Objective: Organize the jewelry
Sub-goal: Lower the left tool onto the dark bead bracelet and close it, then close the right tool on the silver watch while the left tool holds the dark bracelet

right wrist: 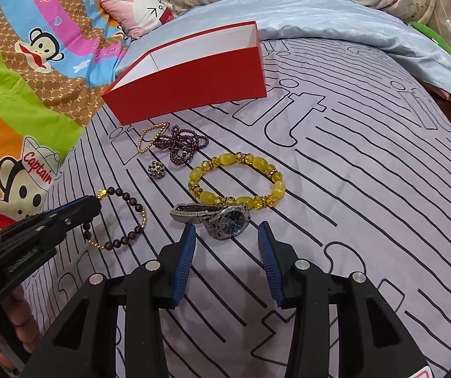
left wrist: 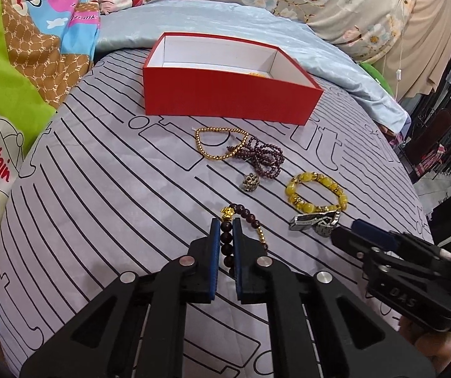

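Note:
My left gripper (left wrist: 226, 223) is shut on a dark brown bead bracelet (left wrist: 226, 240) with gold beads; the rest of the loop trails on the bedsheet (right wrist: 135, 208). To its right lies a silver wristwatch (right wrist: 228, 219), and my right gripper (right wrist: 227, 226) stands open just short of it, nothing between its pads. Farther off lie a yellow bead bracelet (right wrist: 276, 186), a small jewelled brooch (right wrist: 156, 167), a purple bead strand (right wrist: 181, 145) and a gold bead bracelet (left wrist: 206, 154). An open red box (left wrist: 231, 94) sits behind them.
Everything rests on a grey striped bedsheet (left wrist: 115, 189). A pale blue blanket (left wrist: 335, 63) and a floral pillow (left wrist: 351, 6) lie beyond the box, a cartoon-print quilt (left wrist: 20, 78) at left. Something small and yellow (left wrist: 258, 74) shows inside the box.

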The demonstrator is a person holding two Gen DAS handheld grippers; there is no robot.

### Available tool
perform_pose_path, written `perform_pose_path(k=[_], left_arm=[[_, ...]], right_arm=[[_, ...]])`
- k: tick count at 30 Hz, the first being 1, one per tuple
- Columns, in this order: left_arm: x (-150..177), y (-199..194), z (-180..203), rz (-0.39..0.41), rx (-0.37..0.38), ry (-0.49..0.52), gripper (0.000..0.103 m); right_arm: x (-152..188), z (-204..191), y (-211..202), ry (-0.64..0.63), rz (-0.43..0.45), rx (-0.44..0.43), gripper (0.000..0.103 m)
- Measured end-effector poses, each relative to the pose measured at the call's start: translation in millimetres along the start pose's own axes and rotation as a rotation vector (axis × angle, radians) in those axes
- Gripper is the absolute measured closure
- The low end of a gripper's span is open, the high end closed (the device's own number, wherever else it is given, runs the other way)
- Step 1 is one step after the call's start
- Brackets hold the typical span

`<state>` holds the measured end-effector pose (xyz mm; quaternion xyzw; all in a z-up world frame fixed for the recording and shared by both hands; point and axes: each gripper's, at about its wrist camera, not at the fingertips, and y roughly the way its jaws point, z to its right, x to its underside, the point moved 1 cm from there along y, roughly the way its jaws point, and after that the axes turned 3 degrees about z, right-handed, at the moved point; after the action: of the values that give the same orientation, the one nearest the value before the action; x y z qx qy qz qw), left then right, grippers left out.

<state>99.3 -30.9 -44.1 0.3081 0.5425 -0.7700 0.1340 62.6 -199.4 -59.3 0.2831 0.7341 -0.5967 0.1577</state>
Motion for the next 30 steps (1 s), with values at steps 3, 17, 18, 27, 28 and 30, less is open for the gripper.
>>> perform_pose_path(k=[3, 17, 18, 27, 28, 30], left_arm=[[-2, -3, 1, 0.006, 0.006, -0.001, 0.096], [-4, -2, 0, -0.003, 0.009, -0.004, 0.096], [-4, -1, 0, -0.005, 0.009, -0.004, 0.096], [-1, 0, 0, -0.012, 0.01, -0.008, 0.096], [-1, 0, 0, -0.011, 0.009, -0.007, 0.096], [-1, -1, 0, -0.009, 0.012, -0.008, 0.096]], right_arm=[[-2, 1, 6, 0.012, -0.003, -0.007, 0.062], [-8, -3, 18, 0.0, -0.002, -0.003, 0.066], [-8, -3, 18, 0.001, -0.002, -0.003, 0.067], [-5, 3, 15, 0.017, -0.003, -0.019, 0.079], [-4, 3, 14, 0.018, -0.003, -0.021, 0.081], [-3, 3, 12, 0.02, -0.002, -0.024, 0.083]])
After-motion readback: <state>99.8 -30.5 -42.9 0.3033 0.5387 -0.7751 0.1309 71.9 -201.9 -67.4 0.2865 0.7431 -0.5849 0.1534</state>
